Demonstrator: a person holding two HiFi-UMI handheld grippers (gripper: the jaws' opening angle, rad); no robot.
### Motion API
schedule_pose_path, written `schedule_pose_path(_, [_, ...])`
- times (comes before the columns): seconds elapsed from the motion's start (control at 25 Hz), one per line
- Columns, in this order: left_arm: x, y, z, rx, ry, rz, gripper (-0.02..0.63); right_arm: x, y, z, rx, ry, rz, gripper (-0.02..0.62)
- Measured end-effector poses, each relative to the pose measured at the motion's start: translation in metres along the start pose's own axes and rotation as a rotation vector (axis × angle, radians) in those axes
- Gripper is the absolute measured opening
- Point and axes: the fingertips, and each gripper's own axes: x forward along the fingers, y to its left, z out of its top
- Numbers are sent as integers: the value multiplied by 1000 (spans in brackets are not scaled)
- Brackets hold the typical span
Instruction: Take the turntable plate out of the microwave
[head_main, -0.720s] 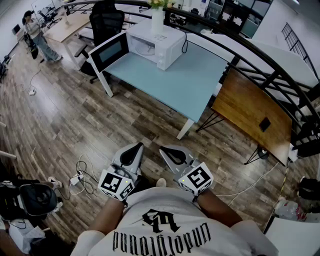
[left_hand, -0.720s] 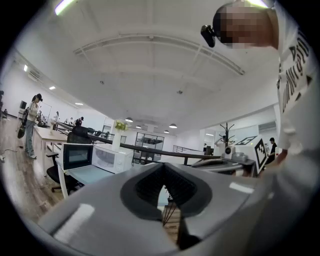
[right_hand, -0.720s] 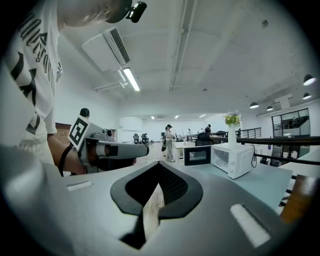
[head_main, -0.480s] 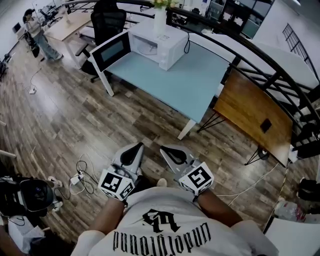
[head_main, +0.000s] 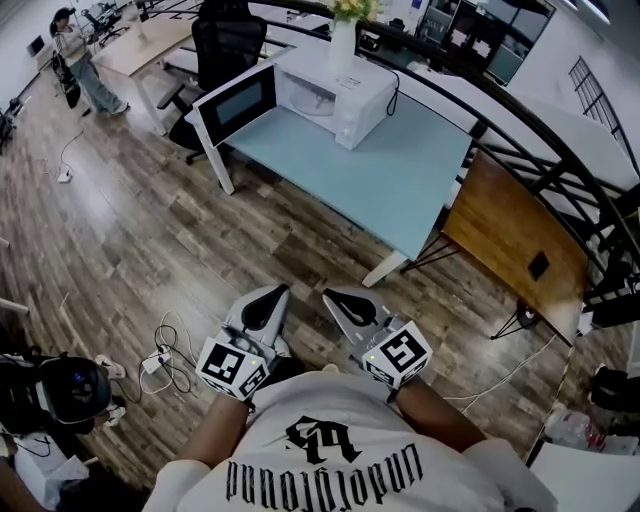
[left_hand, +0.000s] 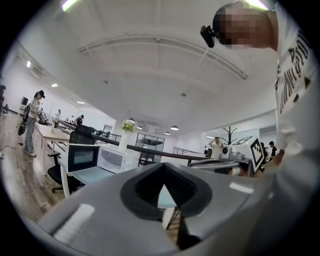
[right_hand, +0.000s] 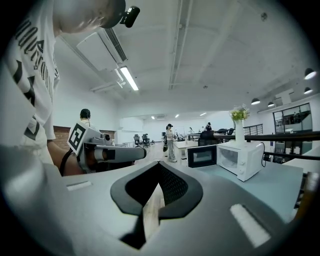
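Observation:
A white microwave stands at the far end of a light blue table, its door swung open to the left. The right gripper view also shows the microwave with its dark door. I cannot make out the turntable plate inside the cavity from here. My left gripper and right gripper hang side by side close to the person's body, far from the table, over the wooden floor. Both are shut with nothing between their fingers.
A white vase with flowers stands on top of the microwave. A black office chair is behind the door. A brown wooden table adjoins at the right. Cables lie on the floor at the left. A person stands far left.
The table and microwave have slid lower and to the right in the head view. Both grippers keep their place and stay shut.

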Motion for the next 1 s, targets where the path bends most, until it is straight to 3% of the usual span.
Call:
schedule_pose_path(0.44, [-11,126,41,29,-28,15,50,126,2,21,-9,5,5,3])
schedule_pose_path(1.0, [0,207,33,16,11,86,50,209,-26,11,39,12,57,3])
